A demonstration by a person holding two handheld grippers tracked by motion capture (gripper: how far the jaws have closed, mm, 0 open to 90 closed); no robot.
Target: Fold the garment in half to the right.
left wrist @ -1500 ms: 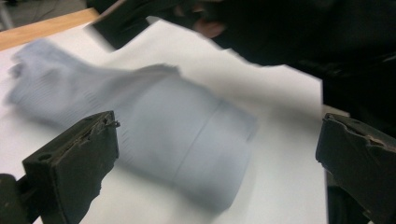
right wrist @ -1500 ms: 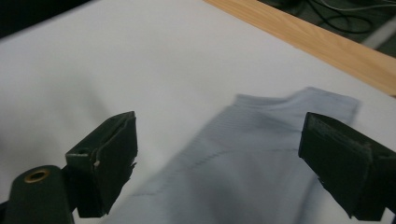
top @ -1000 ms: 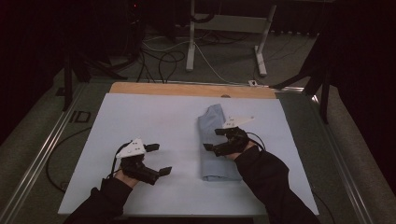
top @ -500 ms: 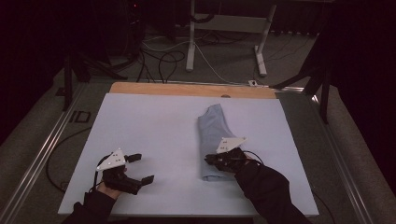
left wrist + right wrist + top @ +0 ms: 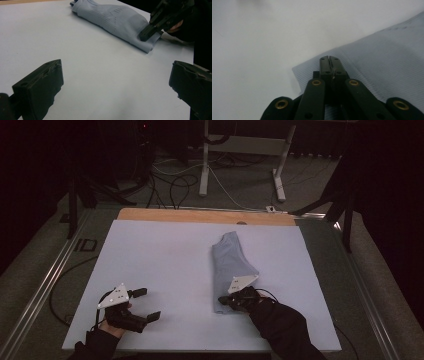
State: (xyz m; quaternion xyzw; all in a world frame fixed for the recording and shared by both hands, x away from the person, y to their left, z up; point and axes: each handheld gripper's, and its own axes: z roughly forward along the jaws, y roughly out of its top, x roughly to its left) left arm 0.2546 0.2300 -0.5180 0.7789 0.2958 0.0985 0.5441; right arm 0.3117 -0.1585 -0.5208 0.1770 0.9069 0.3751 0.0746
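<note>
Dim room. Beyond the tongs, pale tabletop (image 5: 165, 255) with wooden far edge (image 5: 200, 216); farther off, grey floor (image 5: 240, 190), tangled cables (image 5: 170, 180), white stand legs (image 5: 204, 165).

Folded pale-blue garment (image 5: 231, 270) flat on table (image 5: 150, 255), possibly ribbed.

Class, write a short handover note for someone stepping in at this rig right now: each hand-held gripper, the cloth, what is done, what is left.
Left hand-held gripper: open, holding nothing, low over the white table near its front left.
Right hand-held gripper: jaws together, on the near end of the blue cloth; whether it pinches fabric is unclear.
Done: cloth lies folded into a long strip right of centre.
Left: probably one more fold, near end toward the far end.
</note>
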